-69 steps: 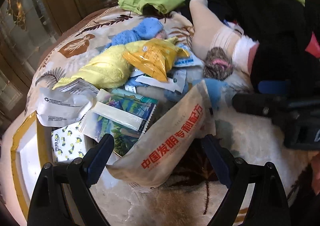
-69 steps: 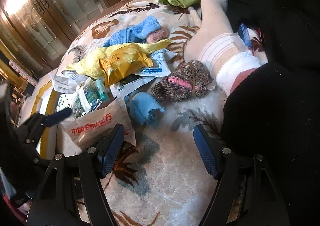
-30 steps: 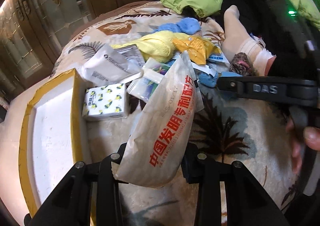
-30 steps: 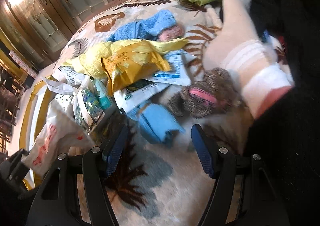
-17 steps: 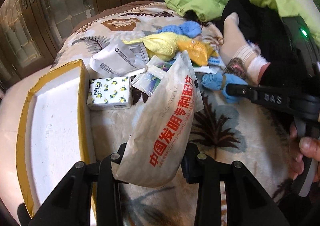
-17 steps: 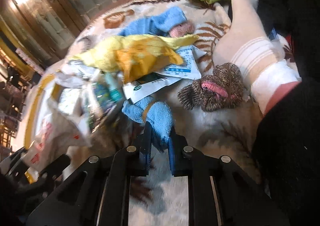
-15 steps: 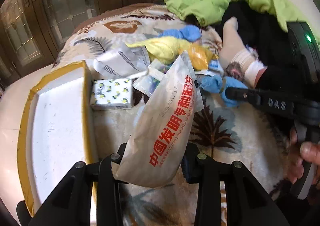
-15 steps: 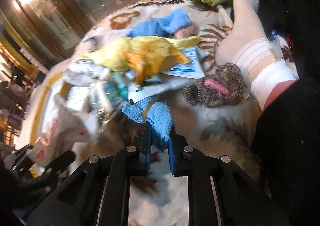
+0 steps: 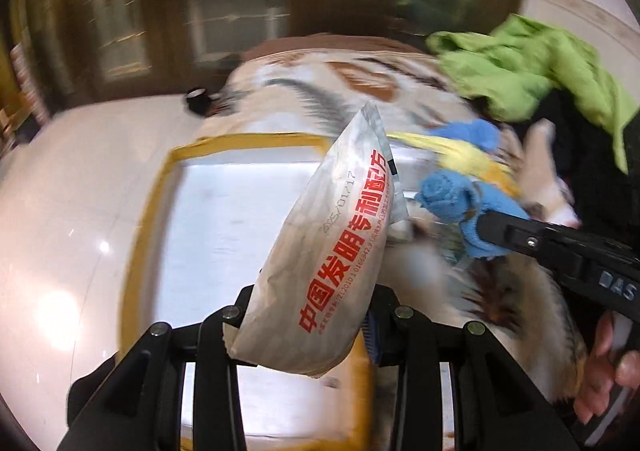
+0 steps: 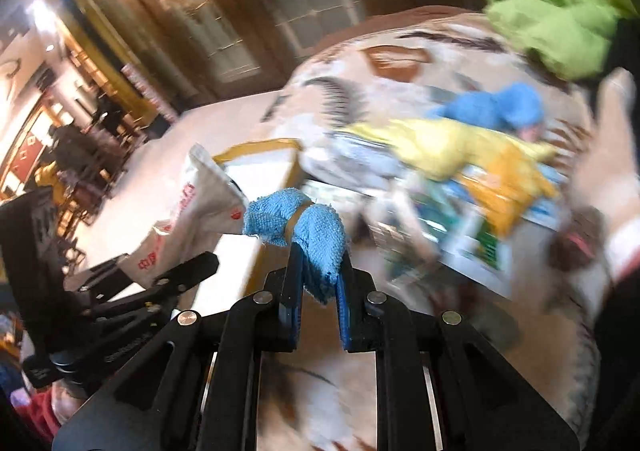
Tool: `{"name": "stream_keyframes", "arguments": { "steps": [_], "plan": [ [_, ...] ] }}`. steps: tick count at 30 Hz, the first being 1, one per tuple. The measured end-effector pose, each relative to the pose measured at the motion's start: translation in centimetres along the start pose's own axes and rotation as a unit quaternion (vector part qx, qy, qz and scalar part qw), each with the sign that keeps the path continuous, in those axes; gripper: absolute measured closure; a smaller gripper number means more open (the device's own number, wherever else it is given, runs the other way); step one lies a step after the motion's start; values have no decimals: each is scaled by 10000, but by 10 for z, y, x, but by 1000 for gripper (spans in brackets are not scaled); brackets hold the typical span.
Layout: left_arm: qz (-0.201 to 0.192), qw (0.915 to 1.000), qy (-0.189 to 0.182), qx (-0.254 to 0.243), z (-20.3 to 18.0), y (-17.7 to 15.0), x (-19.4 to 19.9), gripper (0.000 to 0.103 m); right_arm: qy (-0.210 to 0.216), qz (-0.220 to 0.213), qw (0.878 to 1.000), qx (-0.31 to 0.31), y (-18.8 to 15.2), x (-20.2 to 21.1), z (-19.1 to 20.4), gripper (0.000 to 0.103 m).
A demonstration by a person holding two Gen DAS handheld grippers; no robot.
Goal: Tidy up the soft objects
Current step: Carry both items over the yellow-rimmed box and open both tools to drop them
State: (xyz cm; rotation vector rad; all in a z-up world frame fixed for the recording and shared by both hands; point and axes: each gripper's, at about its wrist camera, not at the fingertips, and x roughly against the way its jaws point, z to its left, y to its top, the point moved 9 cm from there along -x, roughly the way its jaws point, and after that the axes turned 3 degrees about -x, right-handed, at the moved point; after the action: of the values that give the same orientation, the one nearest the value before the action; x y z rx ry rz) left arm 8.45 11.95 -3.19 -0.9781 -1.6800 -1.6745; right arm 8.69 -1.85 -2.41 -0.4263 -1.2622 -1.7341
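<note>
The left gripper [image 9: 306, 325] holds a soft white packet [image 9: 334, 251] over the yellow-rimmed tray [image 9: 160, 187]; the right gripper [image 10: 318, 293] pinches a blue cloth bundle [image 10: 298, 225] beside it. Best lower each well inside the tray before loosening the fingers, so nothing lands on the rim.

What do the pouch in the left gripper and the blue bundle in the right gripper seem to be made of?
The pouch looks like thin matte paper or paper-laminate film: pale, creased, with red print and a flat sealed top. The blue bundle looks like terry or microfibre cloth: fuzzy looped pile, frayed edges, cinched by a tan band that may be rubber.
</note>
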Motion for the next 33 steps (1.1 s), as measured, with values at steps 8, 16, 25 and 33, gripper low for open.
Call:
{"name": "stream_keyframes", "arguments": {
  "steps": [8,16,25,33],
  "plan": [
    [256,9970,568,452,71,14,-45,67,20,306,9986,438,27,-80,61,89],
    [511,9932,831,641,104,13,-84,64,-332,606,9949,739,35,-142,85,89],
    [462,9911,1042,685,113,6,-83,39,-585,852,9892,1039,19,-161,82,80],
    [211,9899,1257,624,106,13,-67,30,-345,753,9923,919,15,-132,82,80]
  ]
}}
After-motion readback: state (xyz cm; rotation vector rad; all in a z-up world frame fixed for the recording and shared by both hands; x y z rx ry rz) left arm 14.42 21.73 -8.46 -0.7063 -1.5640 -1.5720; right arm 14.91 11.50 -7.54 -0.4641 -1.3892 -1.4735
